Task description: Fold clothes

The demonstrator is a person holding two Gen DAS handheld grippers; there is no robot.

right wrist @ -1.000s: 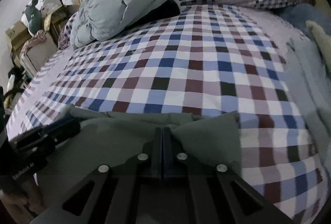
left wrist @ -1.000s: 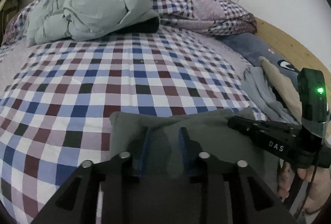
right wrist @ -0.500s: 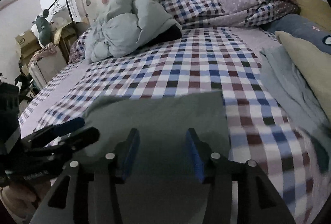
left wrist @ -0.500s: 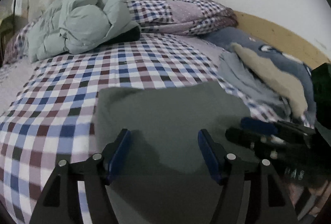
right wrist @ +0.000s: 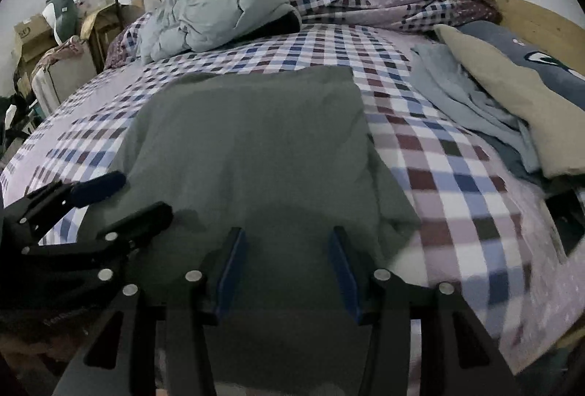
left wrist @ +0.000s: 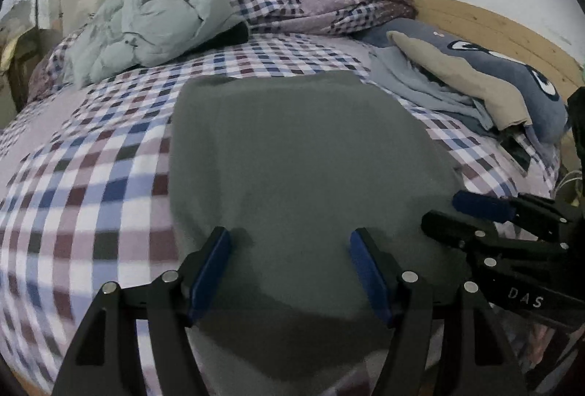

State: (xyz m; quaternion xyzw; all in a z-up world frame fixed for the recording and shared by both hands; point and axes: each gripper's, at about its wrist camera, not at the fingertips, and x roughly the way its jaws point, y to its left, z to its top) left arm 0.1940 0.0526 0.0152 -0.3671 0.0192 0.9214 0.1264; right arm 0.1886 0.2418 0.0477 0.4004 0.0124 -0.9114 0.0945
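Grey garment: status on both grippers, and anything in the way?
Left gripper open, right gripper open, both above the near edge. Grey garment flat on the checked bedsheet. Clothes pile to the right, apart.

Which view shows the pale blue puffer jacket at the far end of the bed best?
The right wrist view: the puffer jacket sits nearer the frame's centre, sharper, its quilting and dark lining readable. The left wrist view also shows the whole jacket, but it is softer and pushed toward the upper left edge.
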